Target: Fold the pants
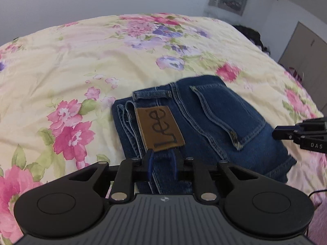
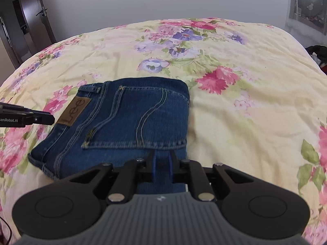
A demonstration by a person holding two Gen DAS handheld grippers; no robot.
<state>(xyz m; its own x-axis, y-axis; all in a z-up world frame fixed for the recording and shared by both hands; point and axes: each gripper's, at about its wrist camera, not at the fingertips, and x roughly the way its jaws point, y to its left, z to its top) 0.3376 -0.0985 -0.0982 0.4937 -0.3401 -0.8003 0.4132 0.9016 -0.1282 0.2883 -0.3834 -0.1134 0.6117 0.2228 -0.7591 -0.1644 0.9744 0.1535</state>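
Dark blue jeans [image 1: 204,118] lie folded into a compact rectangle on the floral bedspread [image 1: 81,61], back pocket and brown leather patch [image 1: 159,128] facing up. My left gripper [image 1: 162,155] hovers at the near edge by the patch, fingers slightly apart, only denim showing behind the gap. In the right wrist view the jeans [image 2: 126,112] fill the middle. My right gripper [image 2: 162,159] sits over the near edge below the pocket, a narrow gap between its blue pads and nothing pinched. Each gripper's tip shows in the other's view: the right gripper [image 1: 276,134] and the left gripper [image 2: 48,120].
The yellow floral bedspread [image 2: 245,112] spreads wide around the jeans. A dark pile of clothing [image 2: 318,53] lies at the far right corner. A door [image 2: 30,20] stands at the left, a cupboard [image 1: 306,61] at the right, and a thin cable [image 2: 6,230] hangs at bottom left.
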